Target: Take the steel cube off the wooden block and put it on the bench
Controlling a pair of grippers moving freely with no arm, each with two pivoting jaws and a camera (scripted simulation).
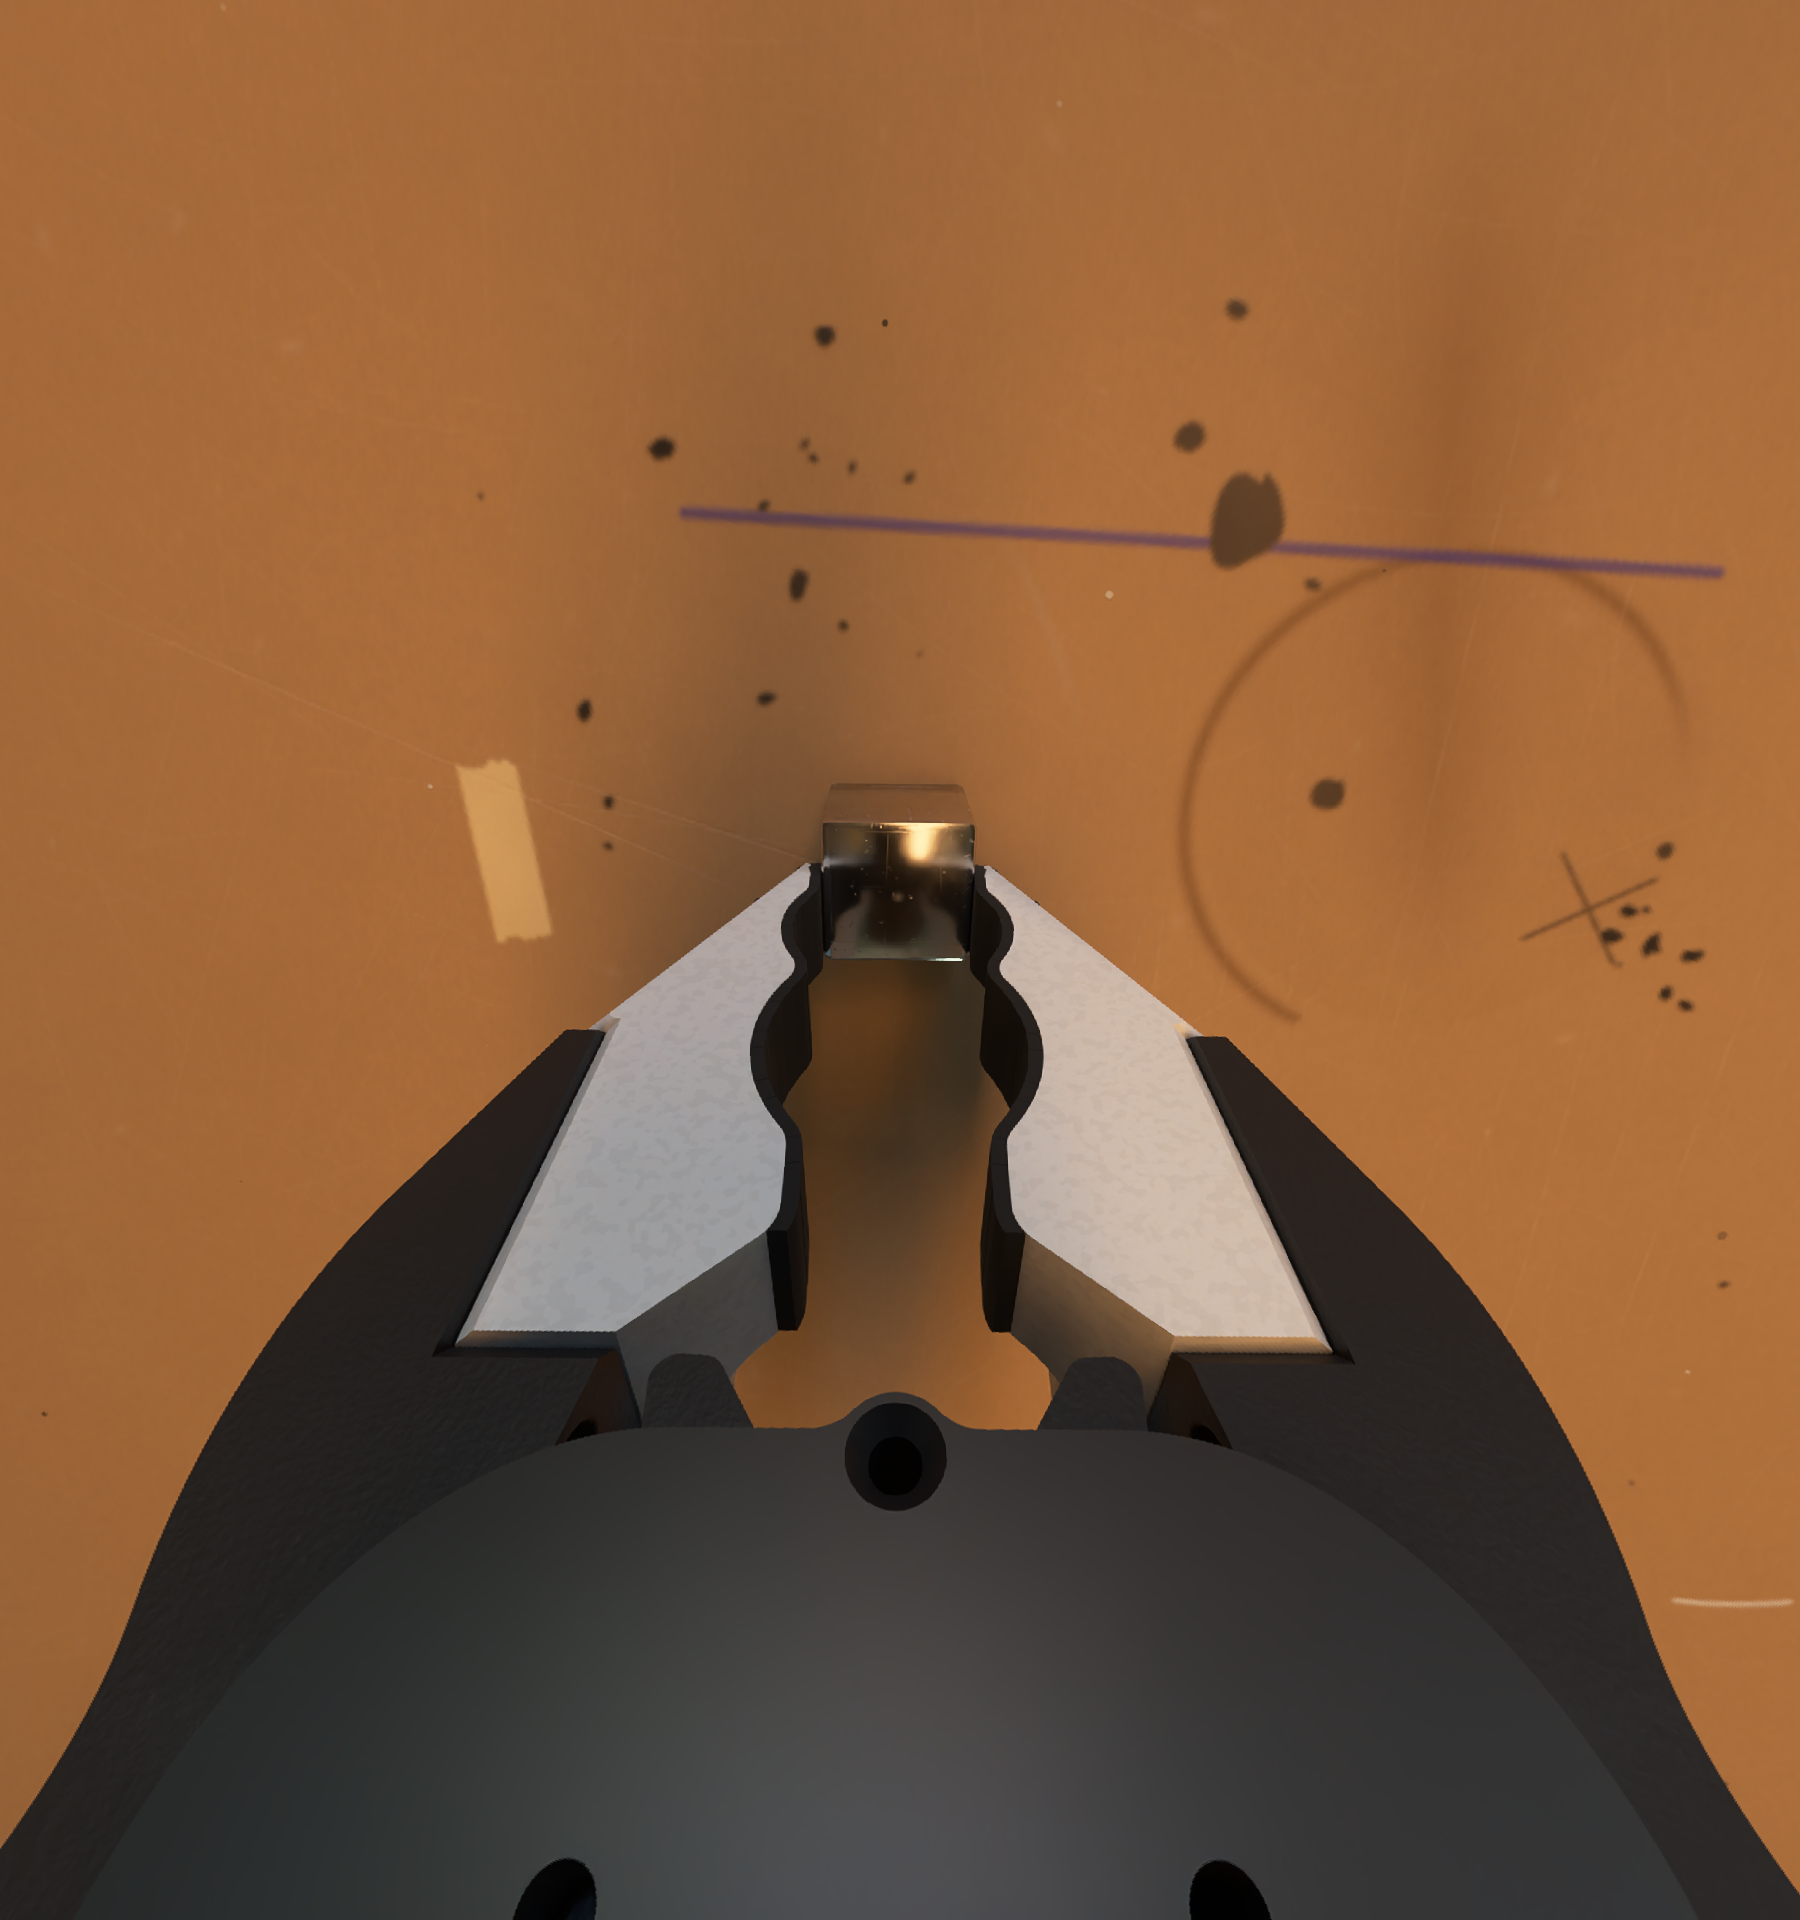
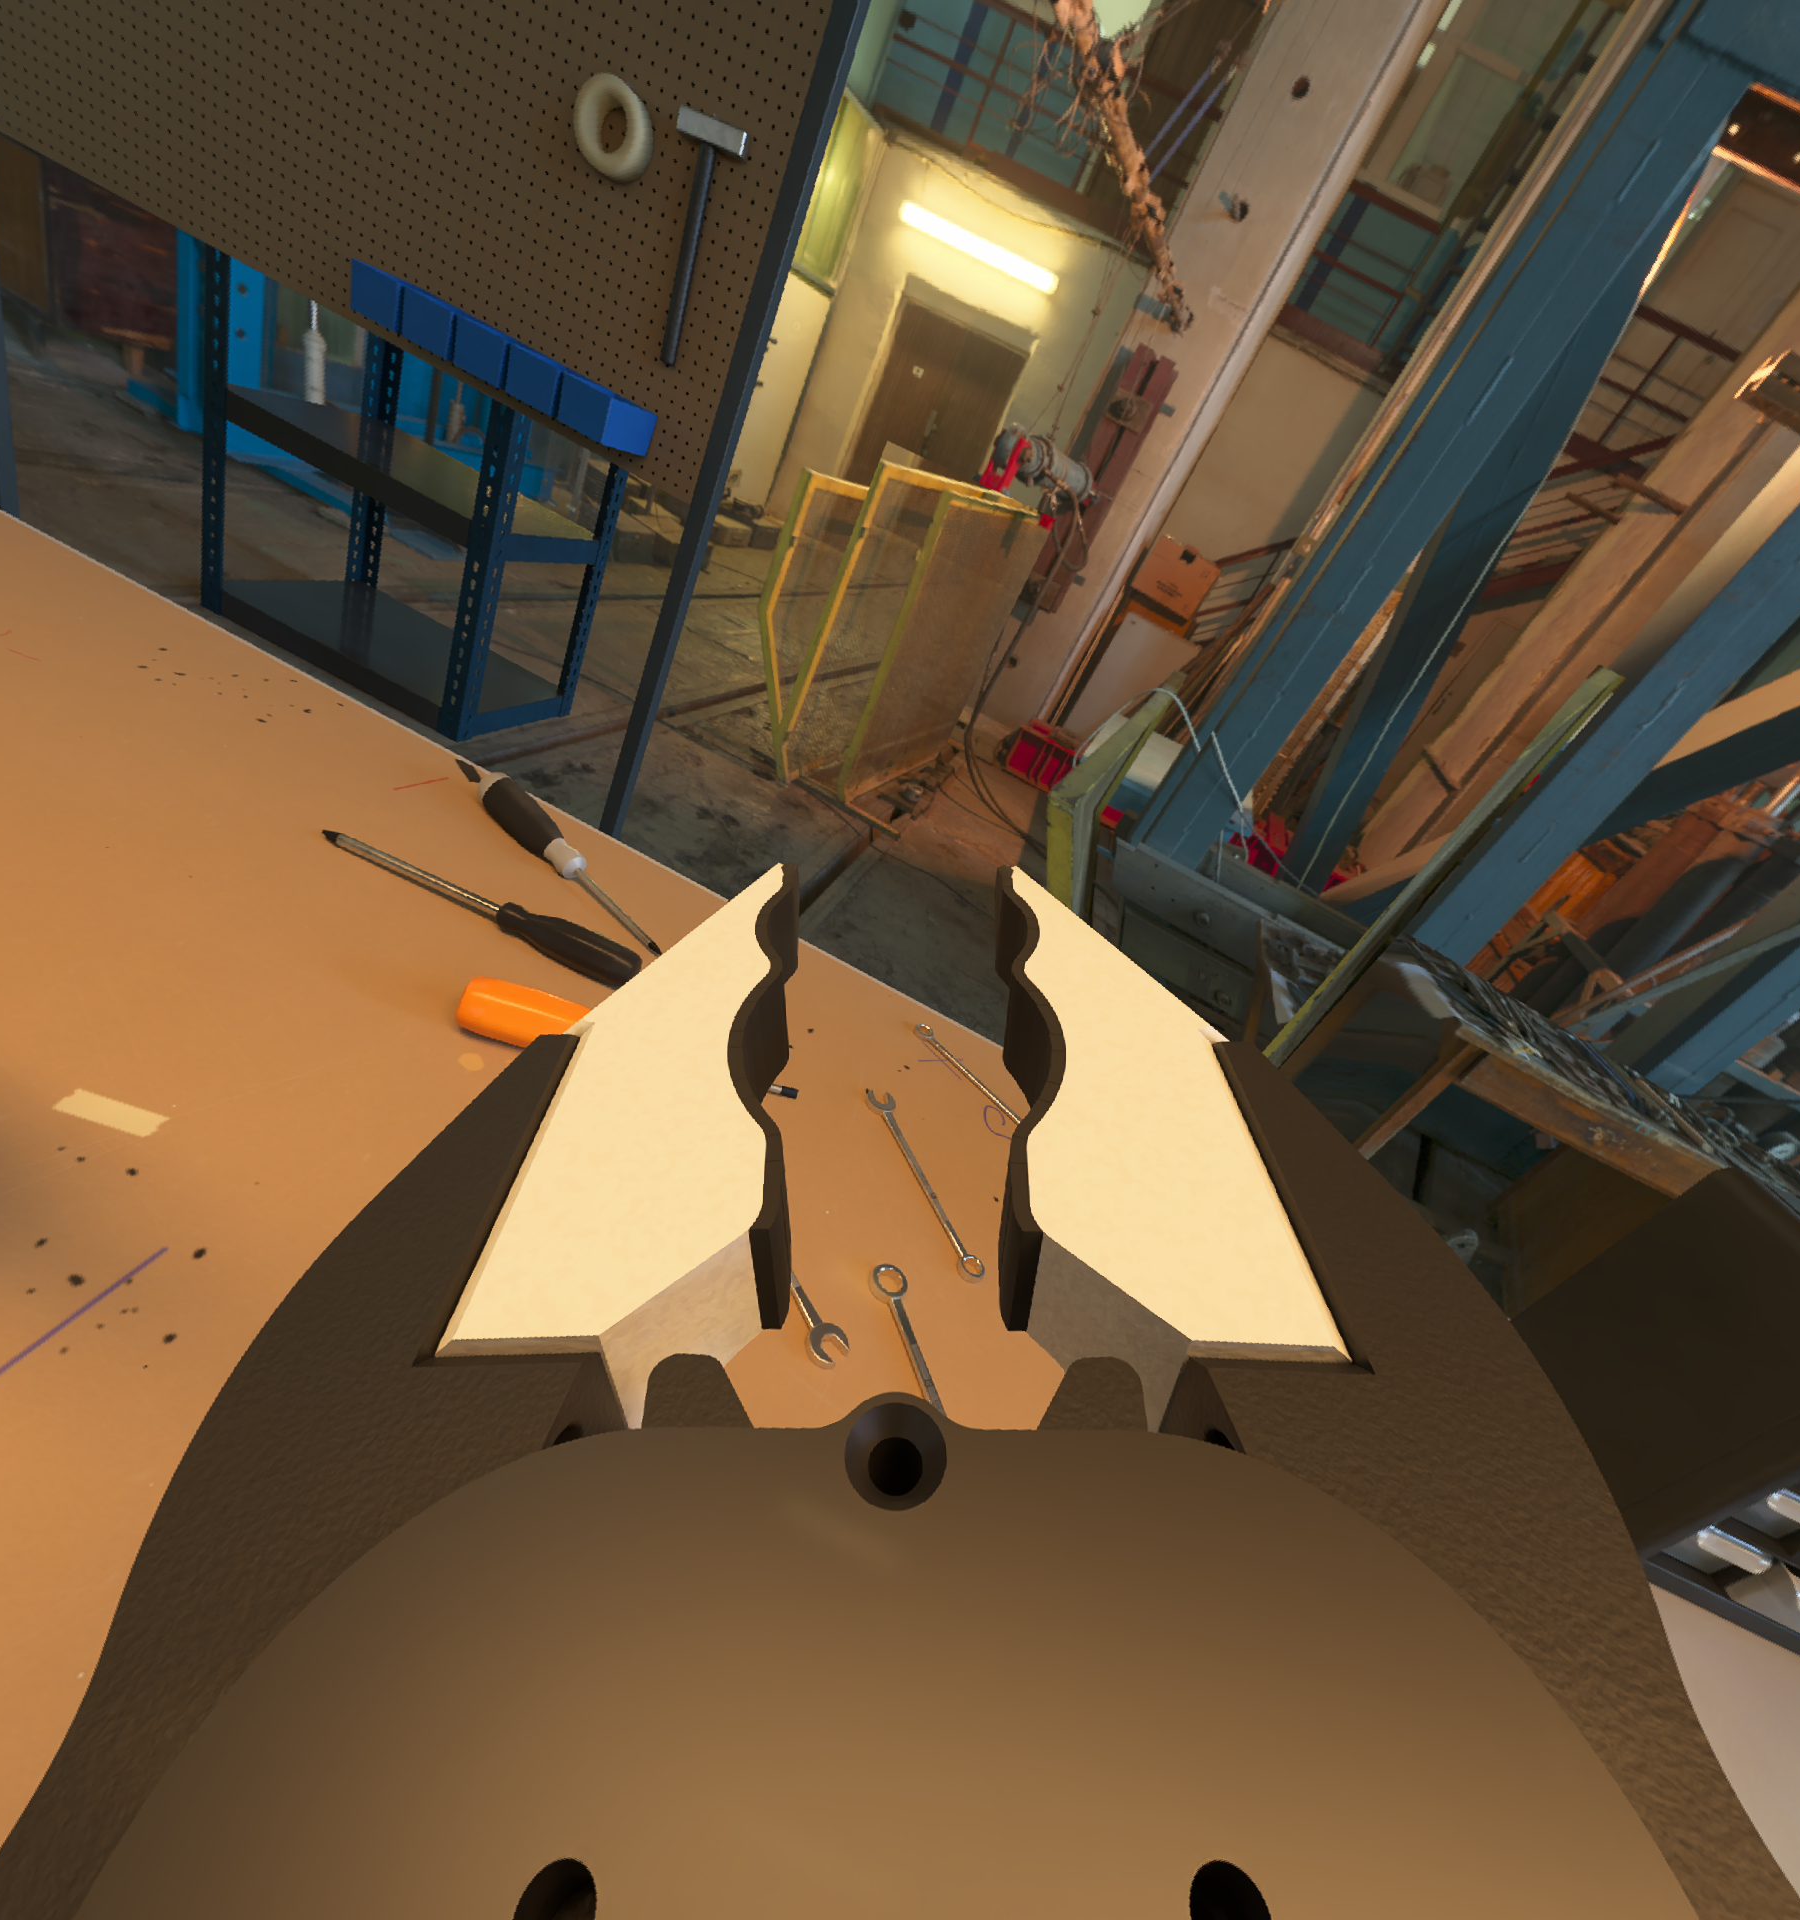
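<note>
Left gripper (image 1: 897, 902) clamped on the steel cube (image 1: 897, 894) at its fingertips, above the bench (image 1: 356, 416). Right gripper (image 2: 897, 914) parted, holding nothing, over wrenches (image 2: 922, 1184).

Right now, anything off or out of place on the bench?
Nothing broken or spilled. The bench is marked up: dark specks, a ring stain, a purple line, a tape strip. The steel cube sits square between the left gripper's fingertips. Screwdrivers and wrenches lie loose near the edge.
</note>
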